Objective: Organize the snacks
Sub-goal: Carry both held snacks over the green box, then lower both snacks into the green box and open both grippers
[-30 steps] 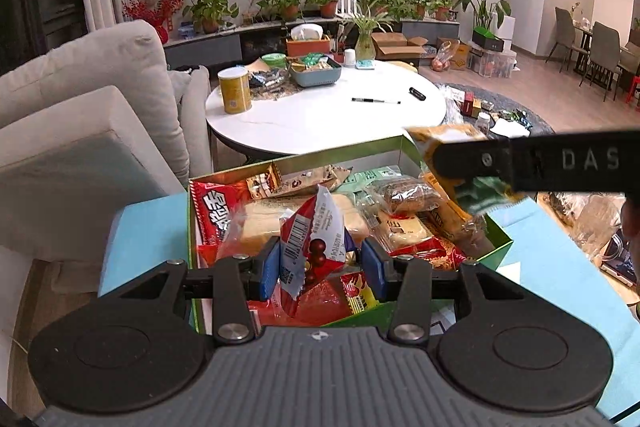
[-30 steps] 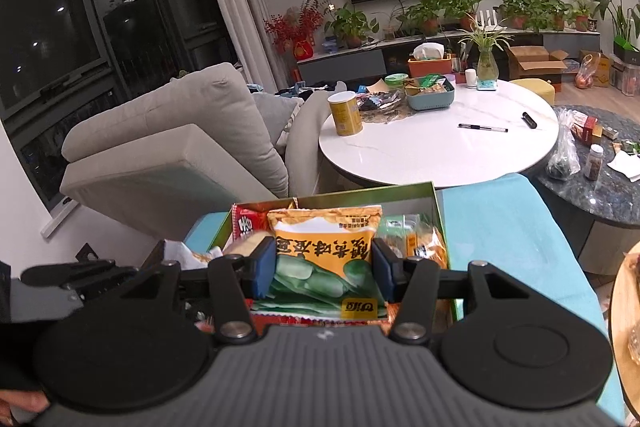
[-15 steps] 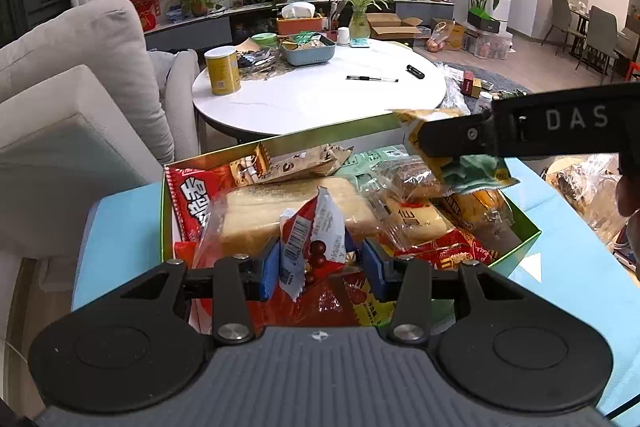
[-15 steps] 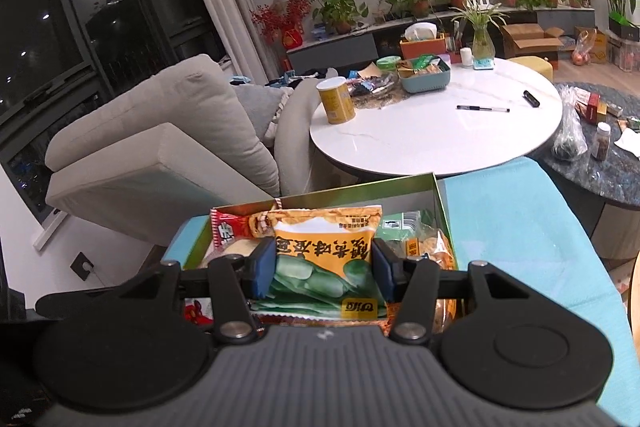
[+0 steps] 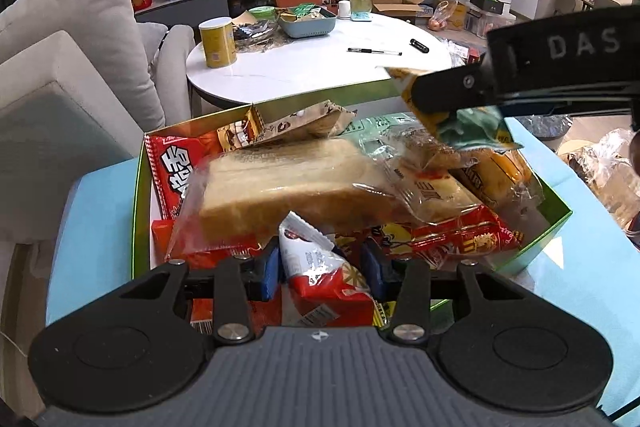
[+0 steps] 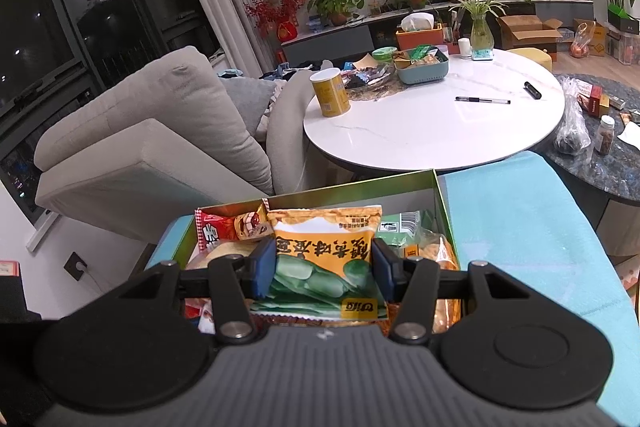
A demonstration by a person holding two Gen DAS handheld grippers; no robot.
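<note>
A green box [image 5: 558, 221] full of snack packets sits on a light blue surface [image 5: 92, 195]. My left gripper [image 5: 320, 269] is low over the box's near edge, its jaws around a small red and white chocolate packet [image 5: 320, 267]. A wrapped loaf of bread [image 5: 288, 187] lies just beyond it. My right gripper [image 6: 324, 269] is shut on a yellow and green bean snack bag [image 6: 324, 259] and holds it above the box [image 6: 440, 203]. In the left wrist view the right gripper [image 5: 440, 99] comes in from the right with that bag [image 5: 468, 125].
A round white table [image 6: 432, 127] stands behind the box with a yellow can [image 6: 330, 93], a teal tray [image 6: 420, 67] and a pen [image 6: 482, 101]. A grey sofa [image 6: 160, 131] is on the left. A dark side table [image 6: 608, 151] with bottles is on the right.
My left gripper has dropped lower into the box with the red and white packet, which now lies flatter. My right gripper holds the bean bag a little closer over the box.
</note>
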